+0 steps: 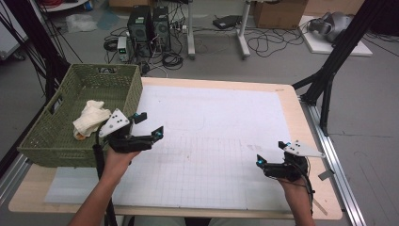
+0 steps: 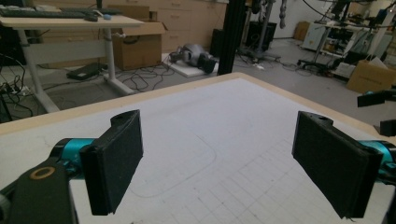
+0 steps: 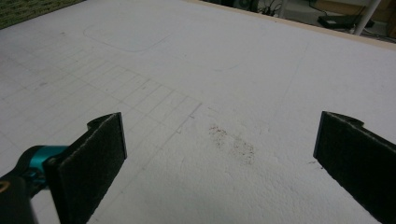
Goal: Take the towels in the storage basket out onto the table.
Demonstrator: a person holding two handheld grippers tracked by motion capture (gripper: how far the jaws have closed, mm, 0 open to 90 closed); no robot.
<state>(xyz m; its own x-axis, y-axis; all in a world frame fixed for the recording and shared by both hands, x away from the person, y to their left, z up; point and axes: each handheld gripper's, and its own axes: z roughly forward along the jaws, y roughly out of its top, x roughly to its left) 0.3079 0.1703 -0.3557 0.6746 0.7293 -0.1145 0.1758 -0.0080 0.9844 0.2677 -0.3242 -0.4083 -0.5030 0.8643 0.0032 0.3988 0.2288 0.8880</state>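
Note:
My left gripper [image 1: 149,124] hovers over the white gridded mat [image 1: 211,141] just right of the green woven basket [image 1: 94,80], its jaws wide apart and nothing between them. In the left gripper view that gripper [image 2: 233,163] looks across the bare mat [image 2: 196,121]. A cream cloth [image 1: 91,117] lies crumpled inside the basket. My right gripper [image 1: 270,152] is held low near the table's front right, jaws spread and holding nothing. In the right gripper view it [image 3: 224,158] faces the mat [image 3: 210,70], where a small brown smudge [image 3: 233,142] marks the surface.
The wooden table [image 1: 301,122] has its right edge beside a black frame leg [image 1: 329,80]. On the floor beyond stand computer towers [image 1: 149,26], tangled cables [image 1: 268,42] and cardboard boxes [image 1: 277,12].

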